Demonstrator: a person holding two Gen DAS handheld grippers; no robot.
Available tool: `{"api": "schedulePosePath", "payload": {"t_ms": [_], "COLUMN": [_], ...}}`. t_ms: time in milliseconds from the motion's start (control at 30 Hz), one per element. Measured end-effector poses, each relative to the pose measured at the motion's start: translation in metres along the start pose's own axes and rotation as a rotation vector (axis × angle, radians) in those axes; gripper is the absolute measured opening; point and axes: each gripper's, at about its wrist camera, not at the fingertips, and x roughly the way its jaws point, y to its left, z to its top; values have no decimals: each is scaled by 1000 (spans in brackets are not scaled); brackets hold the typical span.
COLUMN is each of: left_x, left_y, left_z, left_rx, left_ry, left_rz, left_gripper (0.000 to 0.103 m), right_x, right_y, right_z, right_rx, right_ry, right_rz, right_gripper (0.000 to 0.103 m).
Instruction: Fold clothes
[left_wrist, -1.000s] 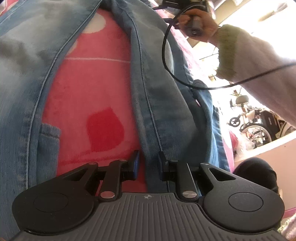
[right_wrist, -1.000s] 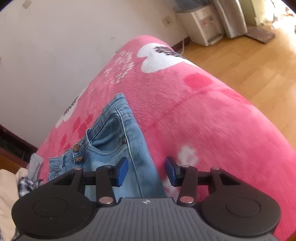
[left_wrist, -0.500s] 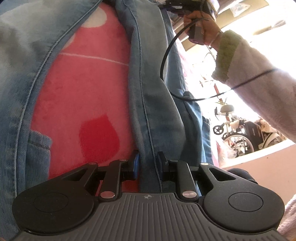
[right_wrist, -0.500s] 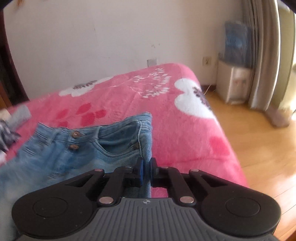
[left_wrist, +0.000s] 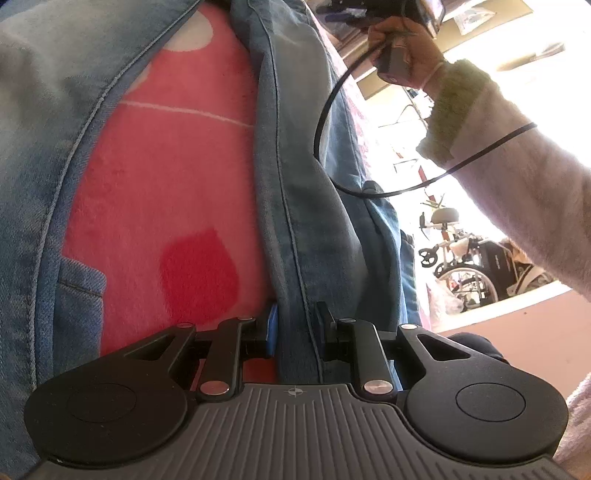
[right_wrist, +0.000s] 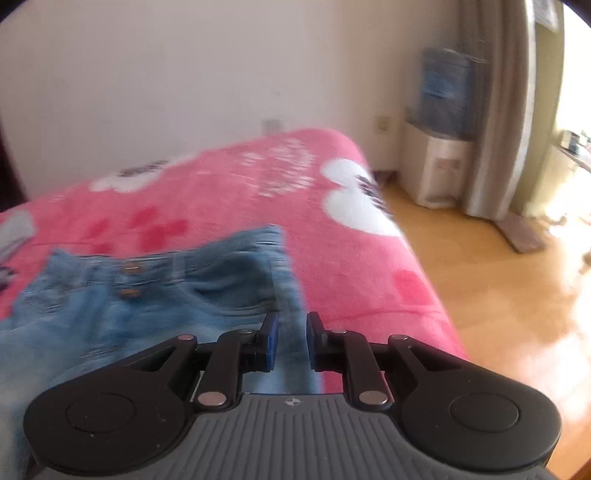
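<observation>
Light blue jeans (left_wrist: 295, 184) lie over a pink blanket (left_wrist: 166, 184) on a bed. My left gripper (left_wrist: 295, 325) is shut on a seamed fold of one trouser leg, and the denim runs up from it toward the top of the view. There a person's hand (left_wrist: 402, 48) in a pale sleeve holds the other gripper. In the right wrist view the jeans (right_wrist: 166, 302) show their waistband and two buttons. My right gripper (right_wrist: 291, 339) has the side edge of the jeans between its pads, and its jaws are opening slightly while denim still fills the gap.
The pink blanket (right_wrist: 221, 192) ends at the bed's right edge above a wooden floor (right_wrist: 498, 295). A water dispenser (right_wrist: 439, 166) and a curtain (right_wrist: 495, 110) stand by the wall. A black cable (left_wrist: 332, 129) loops from the hand. A wheelchair (left_wrist: 469, 266) is beyond the bed.
My right gripper rolled level, rose a little and closed from wide open onto the jeans' side edge, then its gap widened slightly. The left gripper kept its grip on the trouser leg.
</observation>
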Motion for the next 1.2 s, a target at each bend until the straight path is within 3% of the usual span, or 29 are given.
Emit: {"api": "schedulePosePath", "payload": {"t_ms": [133, 200, 267, 367, 467, 600, 767, 833, 900, 933, 1100, 1200], "left_x": [0, 0, -1, -3, -2, -4, -8, -9, -7, -6, -2, 0], "left_y": [0, -1, -1, -1, -4, -9, -18, -21, -24, -25, -29, -28], "left_z": [0, -1, -1, -2, -4, -7, -15, -19, -22, -23, -22, -21], "left_rx": [7, 4, -10, -23, -29, -25, -13, -6, -1, 0, 18, 16], "left_ry": [3, 2, -3, -14, -26, -31, -32, -37, -47, -52, -56, -55], "left_rz": [-3, 0, 1, 2, 5, 26, 70, 92, 116, 125, 154, 160], "left_gripper": [20, 21, 23, 30, 32, 35, 36, 36, 36, 35, 34, 34], "right_x": [3, 22, 19, -7, -48, -84, -94, -92, -99, -102, -138, -139], "right_y": [3, -2, -18, -36, -51, -71, -72, -73, -68, -64, -57, -53], "right_z": [-17, -29, -27, -20, -20, -49, -111, -133, -141, -143, -127, -133], "right_rx": [-18, -43, 51, 181, 198, 315, 371, 442, 440, 411, 287, 145], "right_ry": [67, 139, 123, 110, 125, 306, 442, 449, 400, 384, 266, 254], "right_rz": [102, 35, 62, 75, 116, 275, 263, 308, 315, 303, 239, 120], "right_gripper": [16, 13, 11, 13, 13, 18, 22, 23, 20, 8, 4, 4]}}
